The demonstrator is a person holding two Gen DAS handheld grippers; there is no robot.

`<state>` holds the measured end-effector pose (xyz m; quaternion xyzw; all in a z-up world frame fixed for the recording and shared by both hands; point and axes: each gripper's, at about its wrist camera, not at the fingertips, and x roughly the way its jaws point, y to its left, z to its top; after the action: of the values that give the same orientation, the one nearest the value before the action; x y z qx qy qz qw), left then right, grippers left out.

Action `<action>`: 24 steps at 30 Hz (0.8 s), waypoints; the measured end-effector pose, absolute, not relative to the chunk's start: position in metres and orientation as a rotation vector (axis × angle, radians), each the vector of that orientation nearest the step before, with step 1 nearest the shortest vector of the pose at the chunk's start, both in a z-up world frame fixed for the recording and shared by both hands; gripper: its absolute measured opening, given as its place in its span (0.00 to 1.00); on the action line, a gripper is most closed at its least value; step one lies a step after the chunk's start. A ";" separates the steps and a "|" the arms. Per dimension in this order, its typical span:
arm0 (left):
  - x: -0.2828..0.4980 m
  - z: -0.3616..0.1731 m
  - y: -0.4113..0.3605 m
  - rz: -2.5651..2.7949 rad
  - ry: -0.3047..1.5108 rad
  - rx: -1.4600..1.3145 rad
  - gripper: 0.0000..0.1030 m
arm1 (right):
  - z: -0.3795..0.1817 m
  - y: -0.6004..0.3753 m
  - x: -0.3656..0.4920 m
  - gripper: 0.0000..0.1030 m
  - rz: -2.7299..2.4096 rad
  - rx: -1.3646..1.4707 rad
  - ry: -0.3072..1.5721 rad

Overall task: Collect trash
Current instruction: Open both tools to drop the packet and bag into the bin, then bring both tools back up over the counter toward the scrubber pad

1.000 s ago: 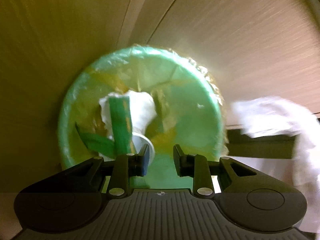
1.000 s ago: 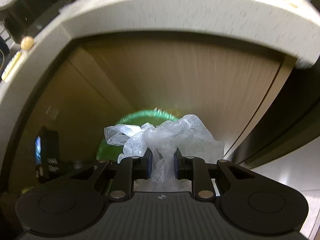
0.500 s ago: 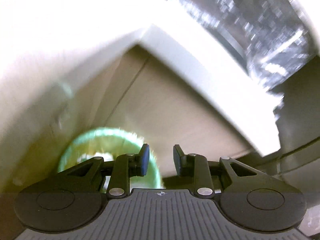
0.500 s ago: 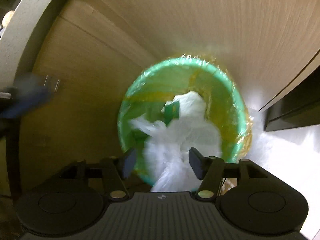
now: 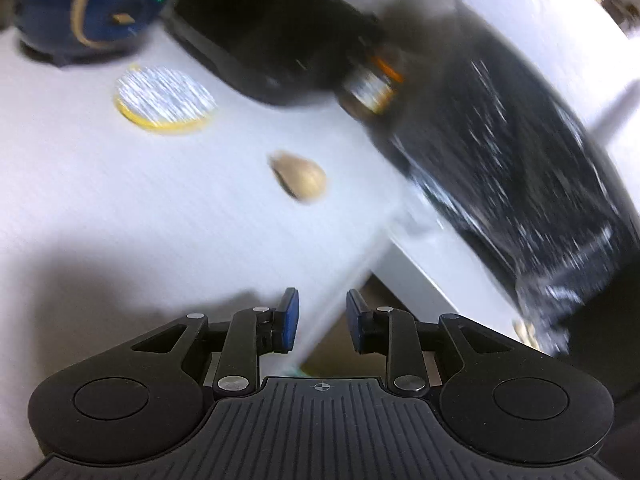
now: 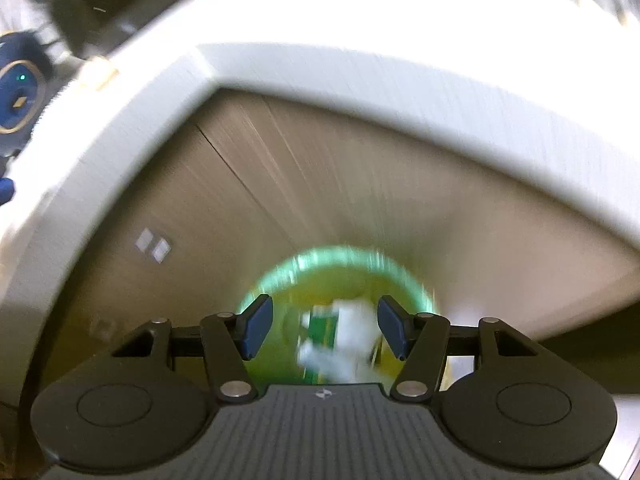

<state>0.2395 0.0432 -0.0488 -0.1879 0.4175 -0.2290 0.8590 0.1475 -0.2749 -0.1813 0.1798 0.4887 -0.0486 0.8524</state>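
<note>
In the left wrist view, my left gripper point(image 5: 322, 322) is open and empty, above the edge of a white countertop point(image 5: 120, 208). A tan nut-like scrap point(image 5: 299, 178) and a round foil lid with a yellow rim point(image 5: 165, 99) lie on the counter ahead of it. In the right wrist view, my right gripper point(image 6: 324, 330) is wide open and empty, above a green trash bin point(image 6: 280, 276) on the floor. White plastic and green-and-white trash point(image 6: 344, 340) lie inside the bin.
A dark blue round device point(image 5: 100, 4), a black box point(image 5: 264, 32) and a dark bottle with an orange band point(image 5: 374, 80) stand at the counter's back. A black glittery surface point(image 5: 520, 168) lies to the right. Wooden cabinet doors point(image 6: 320, 184) stand under the counter edge point(image 6: 360, 80).
My right gripper opened and dropped the white plastic bag into the green bin, then rose. My left gripper swung up from the bin to the countertop.
</note>
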 end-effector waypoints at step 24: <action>0.269 -0.049 0.118 -0.333 0.856 -0.370 0.28 | -0.073 -0.151 0.258 0.75 0.121 0.075 0.668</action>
<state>0.2686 0.1184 -0.0490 -0.1777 0.4108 -0.1596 0.8799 0.2581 -0.1513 -0.0729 0.0367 0.3274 0.0595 0.9423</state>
